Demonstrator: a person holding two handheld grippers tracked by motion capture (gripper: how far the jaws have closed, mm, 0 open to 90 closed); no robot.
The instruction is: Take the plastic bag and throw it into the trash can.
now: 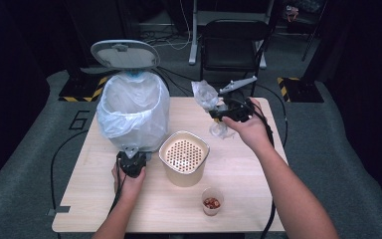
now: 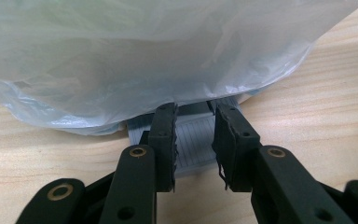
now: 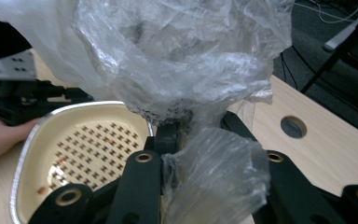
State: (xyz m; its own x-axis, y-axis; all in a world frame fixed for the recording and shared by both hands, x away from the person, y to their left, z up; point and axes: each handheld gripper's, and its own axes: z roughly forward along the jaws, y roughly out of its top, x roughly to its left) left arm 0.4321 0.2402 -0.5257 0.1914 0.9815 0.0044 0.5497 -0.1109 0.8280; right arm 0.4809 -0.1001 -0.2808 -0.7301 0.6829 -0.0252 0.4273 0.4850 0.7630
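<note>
At the upper left of the high view stands a pedal bin (image 1: 133, 107) lined with a white bag, its lid (image 1: 125, 53) raised. The left gripper (image 2: 195, 142) sits at its base – jaws apart, either side of the grey foot pedal (image 2: 193, 137). Right of centre, the right gripper (image 1: 218, 113) is clamped on a crumpled clear plastic bag (image 3: 182, 65), held above the table (image 1: 238, 174). A cream perforated container (image 1: 184, 158) stands mid-frame; a small cup (image 1: 212, 200) with red bits sits lower right of it.
</note>
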